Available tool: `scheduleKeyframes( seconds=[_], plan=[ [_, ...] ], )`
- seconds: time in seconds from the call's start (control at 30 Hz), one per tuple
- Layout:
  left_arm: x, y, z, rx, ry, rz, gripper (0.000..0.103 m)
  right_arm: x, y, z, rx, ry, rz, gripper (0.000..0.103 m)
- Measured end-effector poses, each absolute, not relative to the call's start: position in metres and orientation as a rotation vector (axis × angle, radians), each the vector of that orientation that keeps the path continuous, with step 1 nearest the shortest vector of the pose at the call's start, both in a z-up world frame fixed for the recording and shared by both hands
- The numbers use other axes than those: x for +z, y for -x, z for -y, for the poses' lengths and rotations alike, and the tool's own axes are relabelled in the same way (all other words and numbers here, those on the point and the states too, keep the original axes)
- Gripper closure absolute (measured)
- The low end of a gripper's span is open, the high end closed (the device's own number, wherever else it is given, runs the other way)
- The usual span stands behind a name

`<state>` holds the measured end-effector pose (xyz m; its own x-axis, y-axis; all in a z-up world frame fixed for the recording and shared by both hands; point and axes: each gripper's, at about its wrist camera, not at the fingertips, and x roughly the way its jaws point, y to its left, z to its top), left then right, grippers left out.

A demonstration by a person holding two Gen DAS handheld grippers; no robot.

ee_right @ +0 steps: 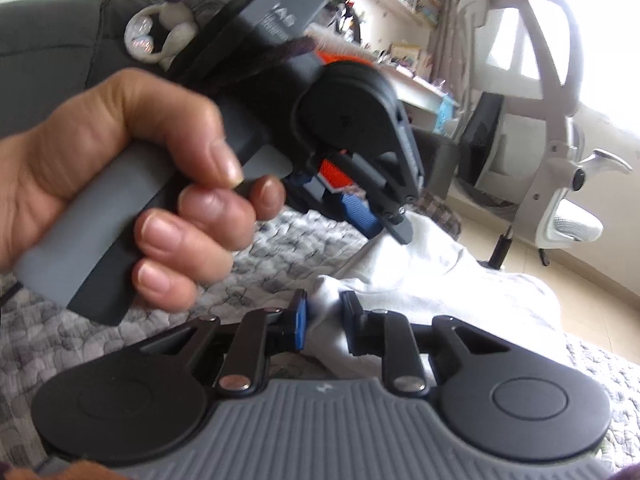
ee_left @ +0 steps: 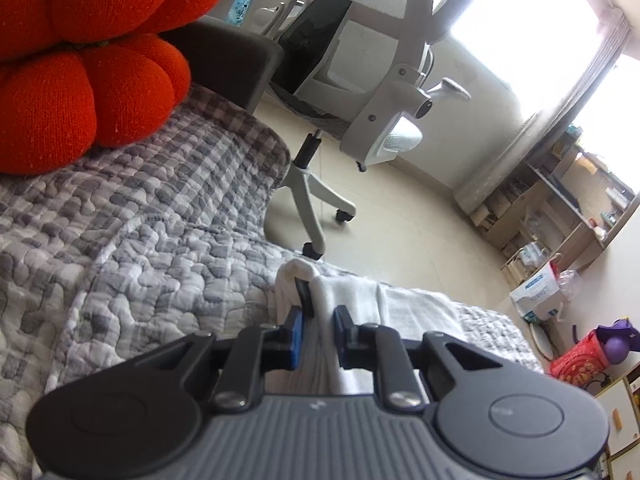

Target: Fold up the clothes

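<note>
Below, a grey quilted bed (ee_left: 160, 208) holds a white garment (ee_right: 460, 280) at its near right edge (beside an office chair (ee_left: 400, 92)). Left gripper (ee_left: 318, 316) and right gripper (ee_right: 324, 312) each pinch a garment fold, jaws nearly closed.

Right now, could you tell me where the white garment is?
The white garment lies on the grey quilted bedspread near the bed's edge, with both the left gripper and the right gripper closed on its folds.

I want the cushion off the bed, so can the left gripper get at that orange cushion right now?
Probably not yet: the left gripper is pinching the white cloth; the orange cushion sits apart on the quilt.
</note>
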<state>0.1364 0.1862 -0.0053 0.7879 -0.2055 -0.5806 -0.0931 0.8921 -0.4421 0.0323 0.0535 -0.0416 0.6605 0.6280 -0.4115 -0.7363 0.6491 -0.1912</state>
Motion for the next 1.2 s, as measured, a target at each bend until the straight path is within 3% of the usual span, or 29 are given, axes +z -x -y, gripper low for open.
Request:
scheduleKeyframes(
  seconds=[0.23, 0.33, 0.4, 0.53, 0.57, 0.63, 0.9, 1.2],
  plan=[
    [-0.011, -0.135, -0.180, -0.020, 0.413, -0.670, 0.086, -0.043, -0.036, -0.052, 0.816, 0.353, -0.373, 0.079],
    [-0.013, -0.136, -0.182, -0.023, 0.419, -0.670, 0.086, -0.035, -0.034, -0.045, 0.832, 0.328, -0.394, 0.073],
    [-0.014, -0.136, -0.185, -0.028, 0.436, -0.670, 0.086, -0.023, -0.033, -0.032, 0.872, 0.273, -0.412, 0.067],
    [-0.015, -0.136, -0.189, -0.030, 0.462, -0.666, 0.085, 0.001, -0.043, 0.002, 0.893, 0.093, -0.454, 0.067],
    [-0.015, -0.135, -0.189, -0.031, 0.463, -0.658, 0.086, 0.002, -0.046, 0.006, 0.858, 0.079, -0.463, 0.068],
    [-0.013, -0.133, -0.189, -0.040, 0.474, -0.627, 0.087, 0.000, -0.051, 0.008, 0.811, 0.079, -0.470, 0.086],
    [-0.013, -0.131, -0.187, -0.052, 0.463, -0.594, 0.088, -0.035, -0.043, -0.035, 0.830, 0.195, -0.493, 0.085],
    [-0.002, -0.122, -0.185, -0.096, 0.485, -0.500, 0.095, -0.034, -0.048, -0.030, 0.810, 0.097, -0.500, 0.089]
  ],
)
